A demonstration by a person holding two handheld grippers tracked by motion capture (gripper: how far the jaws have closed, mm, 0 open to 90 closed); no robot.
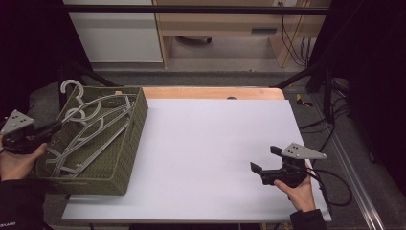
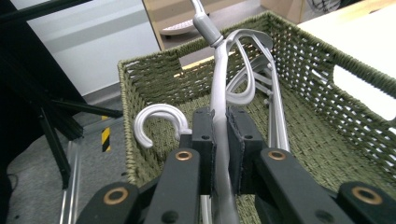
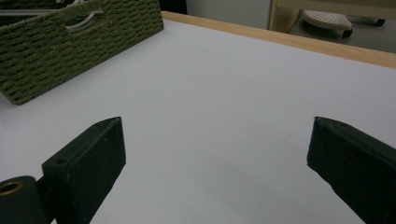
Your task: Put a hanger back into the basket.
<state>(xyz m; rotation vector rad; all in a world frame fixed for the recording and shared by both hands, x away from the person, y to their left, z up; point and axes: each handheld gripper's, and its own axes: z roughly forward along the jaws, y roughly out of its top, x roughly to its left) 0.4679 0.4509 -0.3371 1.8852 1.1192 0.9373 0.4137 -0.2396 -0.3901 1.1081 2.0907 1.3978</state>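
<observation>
Left gripper [image 1: 56, 126] sits at the 9 o'clock edge of the high view, reaching over the left wall of a green woven basket [image 1: 125, 158]; its jaws are clamped tight on a grey plastic hanger [image 1: 95, 125]. Left gripper view confirms it: left gripper [image 2: 220, 154] has both pads pressed against the hanger's arm [image 2: 219, 107], which runs up toward 12 o'clock between them to the neck and hook base. A second grey hook [image 2: 156, 122] curls just beside the left jaw at about 10 o'clock, touching or nearly touching it, can't tell which. More hangers [image 2: 275, 116] lie in the basket [image 2: 327, 121] toward 1 o'clock. In the high view the held hanger lies slanted inside the basket among the others, hooks [image 1: 72, 88] poking over the far-left corner at 11 o'clock. The basket rests on the left end of the white table [image 1: 215, 143], overhanging its left edge. Right gripper [image 1: 265, 159] is at 4 o'clock in the high view, held by a hand [image 1: 300, 191] low over bare table, well apart from the basket. Right gripper view: right gripper [image 3: 217, 149] has its jaws spread wide with nothing between them, only the white surface [image 3: 210, 93]; the basket [image 3: 70, 51] is at 10 o'clock, far off.
</observation>
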